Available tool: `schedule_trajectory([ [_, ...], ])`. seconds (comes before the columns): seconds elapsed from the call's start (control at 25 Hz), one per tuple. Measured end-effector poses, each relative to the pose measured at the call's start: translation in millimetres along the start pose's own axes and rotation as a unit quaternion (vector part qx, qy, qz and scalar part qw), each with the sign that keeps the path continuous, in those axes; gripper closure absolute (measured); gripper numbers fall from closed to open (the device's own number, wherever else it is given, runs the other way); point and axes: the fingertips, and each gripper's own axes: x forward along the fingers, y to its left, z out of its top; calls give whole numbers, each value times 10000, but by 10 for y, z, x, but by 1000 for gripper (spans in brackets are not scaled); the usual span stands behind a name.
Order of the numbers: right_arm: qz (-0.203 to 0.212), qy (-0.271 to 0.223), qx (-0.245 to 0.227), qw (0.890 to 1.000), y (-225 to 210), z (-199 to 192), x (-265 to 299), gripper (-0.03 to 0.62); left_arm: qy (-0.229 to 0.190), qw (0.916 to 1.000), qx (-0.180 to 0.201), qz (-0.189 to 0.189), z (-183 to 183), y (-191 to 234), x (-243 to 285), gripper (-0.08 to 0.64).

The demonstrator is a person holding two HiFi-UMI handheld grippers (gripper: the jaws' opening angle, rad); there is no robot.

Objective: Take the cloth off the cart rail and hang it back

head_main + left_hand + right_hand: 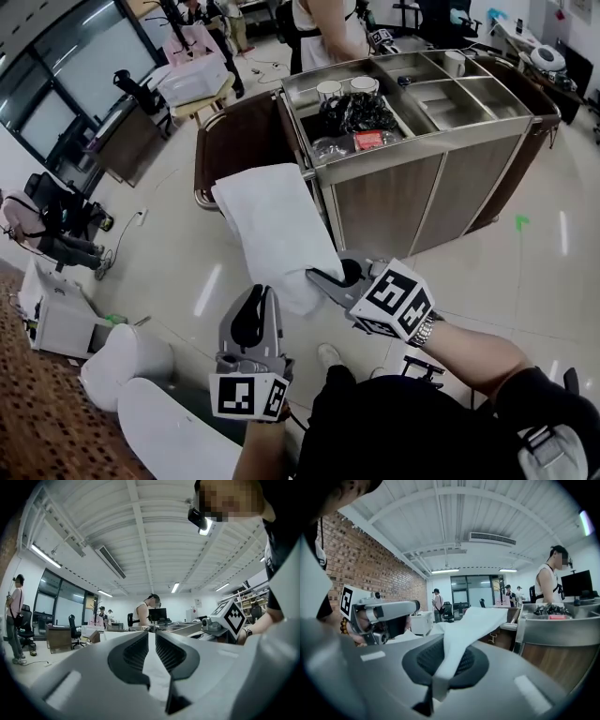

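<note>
Left tongs (260,293): jaws point up and slightly away from the person. Their own view shows a narrow gap filled with white fabric, so they read as clenched on the near edge of the cloth (272,230), at its left corner.

Cloth: a white rectangle stretched between the cart rail (201,192) and the two tongs. The far end lies at the rail, at the cart's left end, and I cannot tell if it rests on the rail or is just clear of it. The near end is low, close to the person and above the floor. The long axis runs from the rail toward the person, upper left to lower right in the head view. The short near edge spans the two tongs.

Right tongs (317,276): clamped tight on the near right corner. A fold of fabric is pinched between the pads and trails out toward the cart (394,202).

Step in hand, by my reading, is getting the cloth off the rail. To do it well:
- Keep both grips firm and level with each other.
- Hold the near edge spread so the sheet does not bunch.
- Raise the far end clear of the rail before drawing back.
- Avoid snagging on the cart's corner.
</note>
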Motion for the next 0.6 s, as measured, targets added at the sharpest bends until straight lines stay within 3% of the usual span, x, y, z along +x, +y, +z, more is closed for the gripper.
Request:
schedule_trajectory([
  [0.32, -28, -248, -11, 9997, 246, 258, -349, 584, -73, 10000, 63, -9, 223, -210, -191, 512],
  [0.6, -479, -186, 168, 9985, 491, 318, -518, 586, -87, 9996, -25, -285, 410, -224, -483, 512],
])
